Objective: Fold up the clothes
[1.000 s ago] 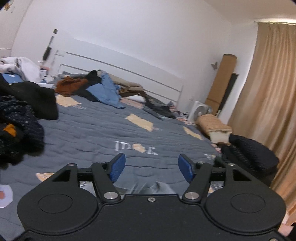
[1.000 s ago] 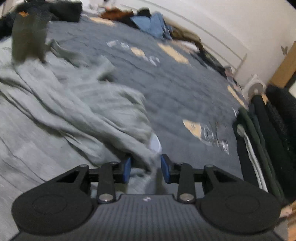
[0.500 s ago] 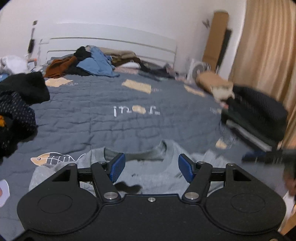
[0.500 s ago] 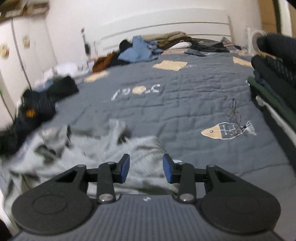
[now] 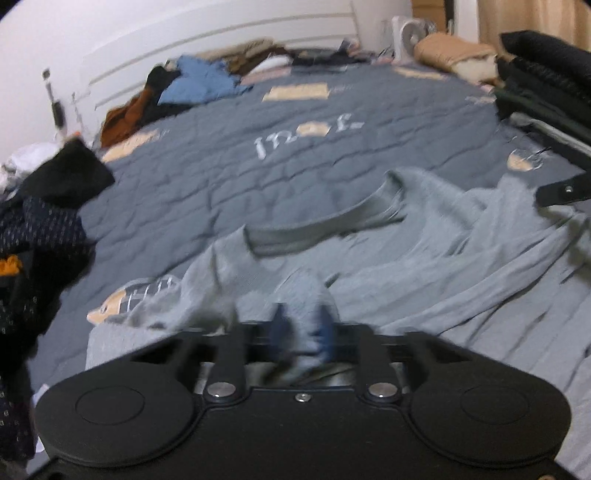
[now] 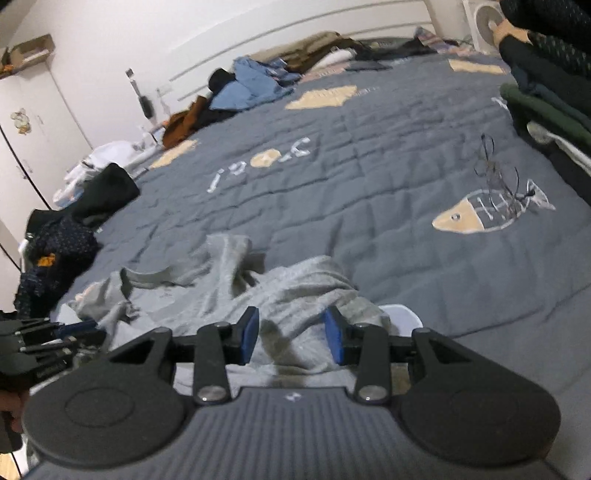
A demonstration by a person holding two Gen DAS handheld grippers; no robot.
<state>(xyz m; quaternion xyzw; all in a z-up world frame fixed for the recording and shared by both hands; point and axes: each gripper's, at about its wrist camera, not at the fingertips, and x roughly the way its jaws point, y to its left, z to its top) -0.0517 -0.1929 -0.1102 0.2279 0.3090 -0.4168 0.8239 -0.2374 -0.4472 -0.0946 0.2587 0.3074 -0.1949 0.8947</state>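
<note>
Sweatshirt [image 5: 424, 258]: one, grey; left gripper [image 5: 301, 326] pinching it.

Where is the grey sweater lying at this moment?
The grey sweater lies crumpled on the near part of the bed cover, in front of both cameras. The left hand-held gripper pinches a fold of it, near the fish print.

Premises: a home bedroom. Evidence: bed with quilted grey bedspread [image 6: 369, 177], white slatted headboard [image 5: 229, 51], loose clothing heaps [image 6: 255, 88], white wardrobe doors [image 6: 33, 122], beige curtain [image 5: 532, 18], small fan [image 5: 408, 31].
</note>
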